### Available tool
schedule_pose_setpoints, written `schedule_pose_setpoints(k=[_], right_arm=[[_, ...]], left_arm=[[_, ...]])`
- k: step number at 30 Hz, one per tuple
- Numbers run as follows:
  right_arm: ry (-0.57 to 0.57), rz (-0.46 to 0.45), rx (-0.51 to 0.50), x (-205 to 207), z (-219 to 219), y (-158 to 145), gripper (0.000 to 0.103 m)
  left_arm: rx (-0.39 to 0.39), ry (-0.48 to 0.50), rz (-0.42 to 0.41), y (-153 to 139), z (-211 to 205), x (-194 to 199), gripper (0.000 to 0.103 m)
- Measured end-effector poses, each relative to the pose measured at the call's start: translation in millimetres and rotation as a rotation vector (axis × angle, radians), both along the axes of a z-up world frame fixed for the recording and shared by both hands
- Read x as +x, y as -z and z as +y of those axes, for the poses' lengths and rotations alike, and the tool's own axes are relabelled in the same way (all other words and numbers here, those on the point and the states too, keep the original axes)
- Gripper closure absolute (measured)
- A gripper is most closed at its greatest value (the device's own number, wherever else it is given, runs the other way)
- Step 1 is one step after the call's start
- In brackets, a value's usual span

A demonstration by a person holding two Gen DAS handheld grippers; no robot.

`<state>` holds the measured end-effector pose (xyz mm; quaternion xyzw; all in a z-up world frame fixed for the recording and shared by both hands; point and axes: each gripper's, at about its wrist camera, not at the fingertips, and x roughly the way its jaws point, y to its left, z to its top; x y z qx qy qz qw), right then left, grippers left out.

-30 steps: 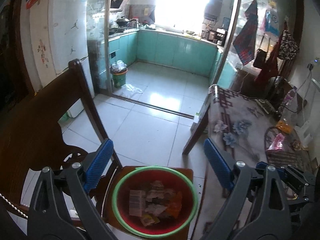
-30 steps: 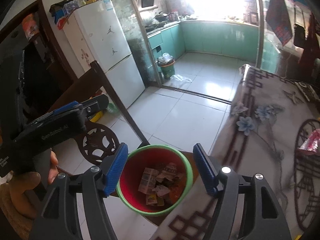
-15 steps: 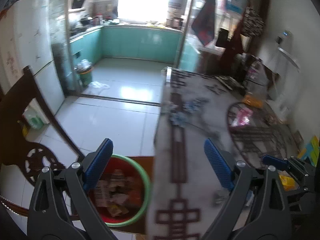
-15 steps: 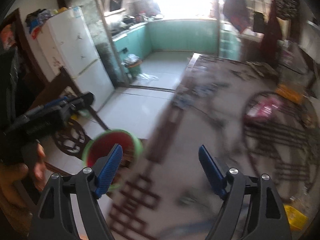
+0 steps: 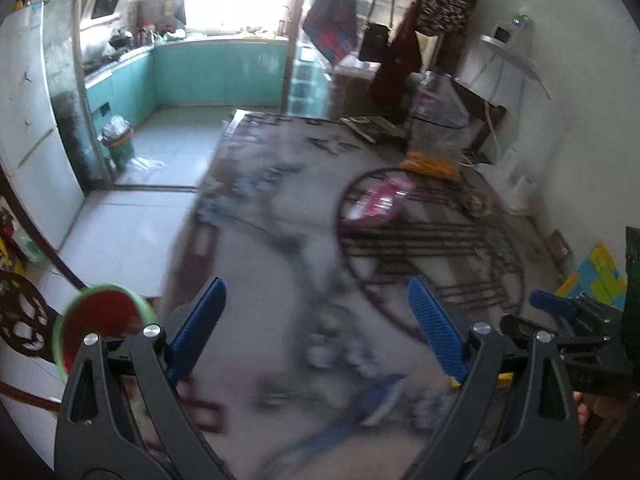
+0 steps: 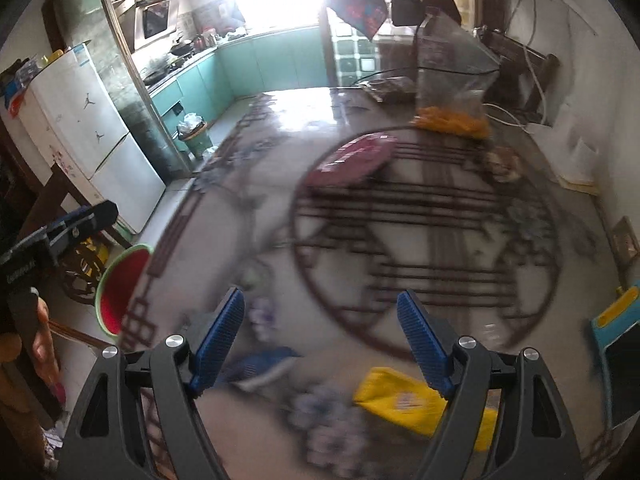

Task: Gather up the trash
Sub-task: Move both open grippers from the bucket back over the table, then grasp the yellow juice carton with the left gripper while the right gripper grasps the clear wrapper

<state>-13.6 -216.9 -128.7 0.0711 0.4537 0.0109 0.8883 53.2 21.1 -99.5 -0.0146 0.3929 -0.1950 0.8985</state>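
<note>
My left gripper (image 5: 316, 312) is open and empty above the patterned tablecloth (image 5: 248, 288). A blurred blue wrapper (image 5: 380, 396) lies just below its fingers. My right gripper (image 6: 320, 340) is open too, with nothing between its pads. A yellow wrapper (image 6: 408, 400) lies by its right finger and the blue wrapper (image 6: 260, 364) by its left finger. The red bin with a green rim (image 5: 100, 320) stands off the table's left edge, low in the left wrist view, and the bin (image 6: 120, 292) shows at the left in the right wrist view.
A pink packet (image 6: 352, 160) and a clear bag of yellow snacks (image 6: 452, 120) lie farther back on the table. A hand (image 6: 40, 340) holds the other gripper at the left. A white fridge (image 6: 88, 120) and a dark wooden chair (image 5: 24, 320) stand left.
Both views have swung right, from the bin on the chair to the table top. The bin has slid to the left edge. The right jaws stand a little wider.
</note>
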Motion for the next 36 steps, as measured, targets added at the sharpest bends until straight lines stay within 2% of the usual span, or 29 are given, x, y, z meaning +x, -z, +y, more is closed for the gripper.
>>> schedule_pose_setpoints(k=[6,12,15,17,20,23,25,27,29,31,33,34,35,36], right_arm=[[-0.023,0.013,-0.021,-9.9,-46.3,1.4,0.027],[-0.017,0.013,-0.001,-19.6,-69.2,4.1,0.027],[-0.021,0.025,0.005,-22.5,-75.4,7.5,0.027],[-0.035,0.037,-0.013,-24.5,-81.0,10.0,0.027],[-0.049,0.093,-0.028,-27.5,-100.9,20.5,0.027],[-0.062,0.199,-0.081,-26.4,-123.4,43.8,0.027],[-0.09,0.295,-0.068,-23.1,-133.7,65.8,0.028],[-0.104,0.358,-0.096,-21.1,-136.2,86.0,0.029],[-0.099,0.411,-0.117,-21.1,-137.2,104.3,0.029],[-0.112,0.424,-0.097,-22.3,-134.3,113.2,0.032],[-0.124,0.416,-0.073,-21.9,-131.2,118.7,0.032],[-0.116,0.41,-0.078,-21.2,-130.8,119.1,0.033],[-0.106,0.398,-0.082,-20.9,-131.4,118.0,0.048],[-0.098,0.409,-0.101,-20.5,-131.6,120.2,0.07]], left_arm=[[0.002,0.02,0.032,9.3,-60.0,-18.6,0.013],[0.032,0.047,0.049,13.1,-92.8,-28.3,0.013],[0.031,0.093,0.054,16.4,-106.0,-34.1,0.013],[0.01,0.156,0.06,20.1,-114.3,-39.1,0.008],[-0.005,0.307,0.062,27.4,-132.0,-51.4,0.006],[0.081,0.48,0.029,39.1,-158.3,-68.4,0.005],[0.159,0.567,0.007,47.4,-175.3,-77.1,0.005],[0.171,0.614,-0.002,49.8,-183.2,-81.9,0.005],[0.146,0.657,0.0,49.8,-187.3,-83.9,0.005],[0.15,0.697,0.002,52.2,-190.8,-84.2,0.005],[0.188,0.757,0.006,59.5,-200.3,-86.0,0.005],[0.216,0.799,0.001,64.2,-207.4,-87.5,0.005],[0.235,0.822,-0.007,67.3,-210.8,-87.3,0.005],[0.26,0.856,-0.015,71.2,-216.5,-88.4,0.005]])
